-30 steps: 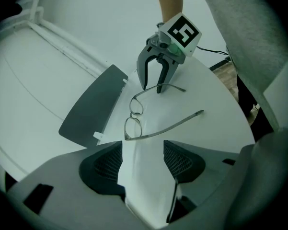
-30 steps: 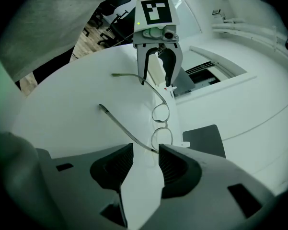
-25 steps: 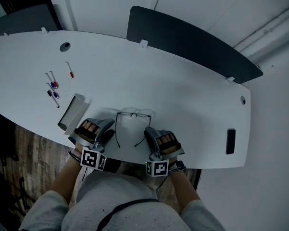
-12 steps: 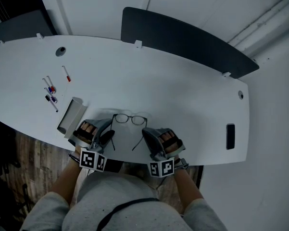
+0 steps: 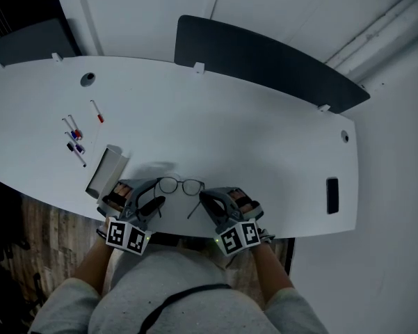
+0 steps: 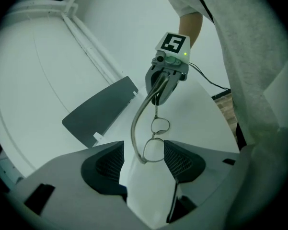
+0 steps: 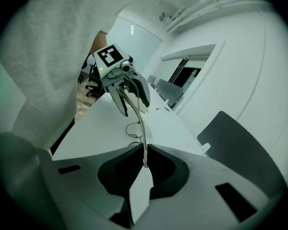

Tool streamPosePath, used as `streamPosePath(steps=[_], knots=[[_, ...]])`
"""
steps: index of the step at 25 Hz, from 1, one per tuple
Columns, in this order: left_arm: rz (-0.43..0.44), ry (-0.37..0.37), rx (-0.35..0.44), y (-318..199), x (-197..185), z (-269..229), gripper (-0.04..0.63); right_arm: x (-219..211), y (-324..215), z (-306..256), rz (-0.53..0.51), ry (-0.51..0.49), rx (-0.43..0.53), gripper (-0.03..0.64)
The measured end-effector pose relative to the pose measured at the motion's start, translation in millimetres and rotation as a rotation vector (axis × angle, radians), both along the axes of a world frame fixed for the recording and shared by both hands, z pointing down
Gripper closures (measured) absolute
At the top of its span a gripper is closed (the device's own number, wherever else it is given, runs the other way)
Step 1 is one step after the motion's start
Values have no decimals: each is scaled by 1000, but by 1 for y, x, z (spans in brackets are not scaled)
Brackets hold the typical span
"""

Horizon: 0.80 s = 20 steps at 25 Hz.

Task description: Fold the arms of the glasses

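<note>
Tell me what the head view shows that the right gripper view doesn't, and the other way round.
Only the head view: the pale tray and round hole at the table's left, and the dark rectangle at its right. Only the right gripper view: the right gripper with jaws closed on the thin arm of the glasses, plus a window-like opening in the far wall. Both: the glasses, the left gripper, the white table and the dark panel beyond it.
</note>
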<state>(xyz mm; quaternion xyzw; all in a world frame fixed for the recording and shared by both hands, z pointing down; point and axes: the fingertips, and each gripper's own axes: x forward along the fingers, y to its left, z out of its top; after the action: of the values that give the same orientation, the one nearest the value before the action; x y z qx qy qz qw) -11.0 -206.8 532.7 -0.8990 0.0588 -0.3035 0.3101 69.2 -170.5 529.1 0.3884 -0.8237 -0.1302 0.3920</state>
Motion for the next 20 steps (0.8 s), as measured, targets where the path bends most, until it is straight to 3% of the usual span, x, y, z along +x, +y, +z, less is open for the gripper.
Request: streamPosePath(steps=[4, 9, 11, 13, 20], knots=[[-7, 76, -99, -2, -6, -8, 318, -12, -5, 2, -24, -94, -95, 580], [-11, 152, -180, -3, -14, -16, 319, -18, -9, 4, -32, -134, -184, 580], [-24, 171, -207, -3, -18, -18, 356, -19, -9, 5, -21, -146, -205, 580], [-48, 192, -224, -6, -24, -21, 460, -20, -9, 5, -16, -152, -221, 580], [-125, 257, -276, -13, -32, -24, 554, -19, -12, 3, 49, -201, -216, 579]])
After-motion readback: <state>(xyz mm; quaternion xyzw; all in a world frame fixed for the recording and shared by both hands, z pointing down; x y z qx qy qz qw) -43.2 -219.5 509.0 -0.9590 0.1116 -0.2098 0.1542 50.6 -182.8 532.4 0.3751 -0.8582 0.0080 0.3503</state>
